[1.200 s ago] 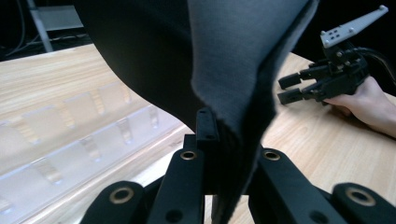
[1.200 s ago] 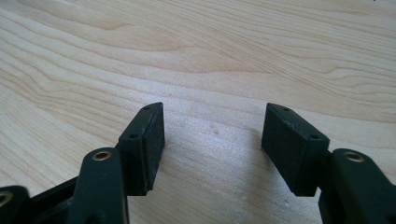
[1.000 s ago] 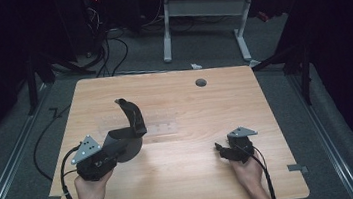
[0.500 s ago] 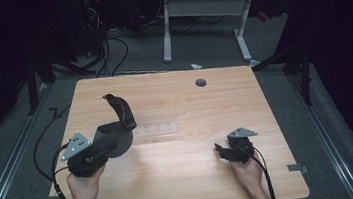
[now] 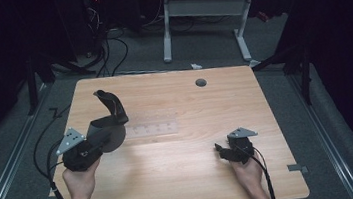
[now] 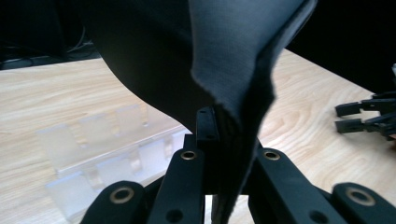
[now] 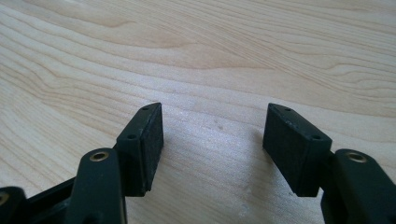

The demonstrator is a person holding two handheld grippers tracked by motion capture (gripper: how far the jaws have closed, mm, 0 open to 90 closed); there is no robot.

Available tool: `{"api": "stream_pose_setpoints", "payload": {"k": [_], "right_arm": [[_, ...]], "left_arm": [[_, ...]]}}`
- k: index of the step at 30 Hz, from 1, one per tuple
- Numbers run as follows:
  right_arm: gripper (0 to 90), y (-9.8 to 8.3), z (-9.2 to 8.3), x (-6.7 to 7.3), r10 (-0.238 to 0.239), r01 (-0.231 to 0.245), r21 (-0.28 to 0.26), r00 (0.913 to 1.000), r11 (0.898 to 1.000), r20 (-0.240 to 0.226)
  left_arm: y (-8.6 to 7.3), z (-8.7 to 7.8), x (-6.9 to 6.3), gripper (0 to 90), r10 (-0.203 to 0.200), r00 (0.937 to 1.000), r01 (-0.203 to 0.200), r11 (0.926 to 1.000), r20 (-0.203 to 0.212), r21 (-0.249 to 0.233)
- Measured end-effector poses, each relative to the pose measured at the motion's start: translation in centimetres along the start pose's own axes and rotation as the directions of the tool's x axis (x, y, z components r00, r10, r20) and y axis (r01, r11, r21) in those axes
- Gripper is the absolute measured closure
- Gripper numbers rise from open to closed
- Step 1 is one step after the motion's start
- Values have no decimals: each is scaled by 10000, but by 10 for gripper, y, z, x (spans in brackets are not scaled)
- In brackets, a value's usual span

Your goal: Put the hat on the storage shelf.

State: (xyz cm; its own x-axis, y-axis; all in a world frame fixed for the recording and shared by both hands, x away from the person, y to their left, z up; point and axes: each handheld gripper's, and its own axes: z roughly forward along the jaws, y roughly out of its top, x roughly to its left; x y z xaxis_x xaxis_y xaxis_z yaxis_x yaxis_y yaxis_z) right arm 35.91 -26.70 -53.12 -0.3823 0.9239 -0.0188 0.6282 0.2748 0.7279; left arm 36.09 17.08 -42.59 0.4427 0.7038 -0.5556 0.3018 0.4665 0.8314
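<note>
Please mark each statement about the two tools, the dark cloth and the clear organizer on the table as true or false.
1. The left tool is shut on the dark cloth. True.
2. The right tool grips the cloth too. False: its jaws are open with nothing between them, above bare table.
3. The clear plastic organizer lies on the table. True.
4. The cloth lies flat on the table. False: it is lifted, standing up from the left tool.

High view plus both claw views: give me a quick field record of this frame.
left claw: shut on dark cloth, lifted above table
cloth: hangs curved, top end up
clear tray: flat on table, mid-left, just right of the cloth
right claw: open, empty, low over bare wood
table: light wood, round hole near far edge
</note>
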Motion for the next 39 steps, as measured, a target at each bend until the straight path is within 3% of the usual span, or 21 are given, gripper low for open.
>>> {"api": "stream_pose_setpoints", "payload": {"k": [9,19,24,39], "right_arm": [[384,0,0,0,-22,22,6,10000,10000,-5],[384,0,0,0,-19,19,6,10000,10000,-7],[384,0,0,0,-14,14,11,10000,10000,3],[384,0,0,0,-23,23,16,10000,10000,-5]], "left_arm": [[10,8,6,863,465,9985,-472,9986,-305,-224],[19,15,22,862,860,9928,-891,9954,-831,-347],[23,15,32,862,815,9898,-871,9952,-1165,-438],[22,22,53,862,1215,9854,-1244,9921,-1193,-168]]}}
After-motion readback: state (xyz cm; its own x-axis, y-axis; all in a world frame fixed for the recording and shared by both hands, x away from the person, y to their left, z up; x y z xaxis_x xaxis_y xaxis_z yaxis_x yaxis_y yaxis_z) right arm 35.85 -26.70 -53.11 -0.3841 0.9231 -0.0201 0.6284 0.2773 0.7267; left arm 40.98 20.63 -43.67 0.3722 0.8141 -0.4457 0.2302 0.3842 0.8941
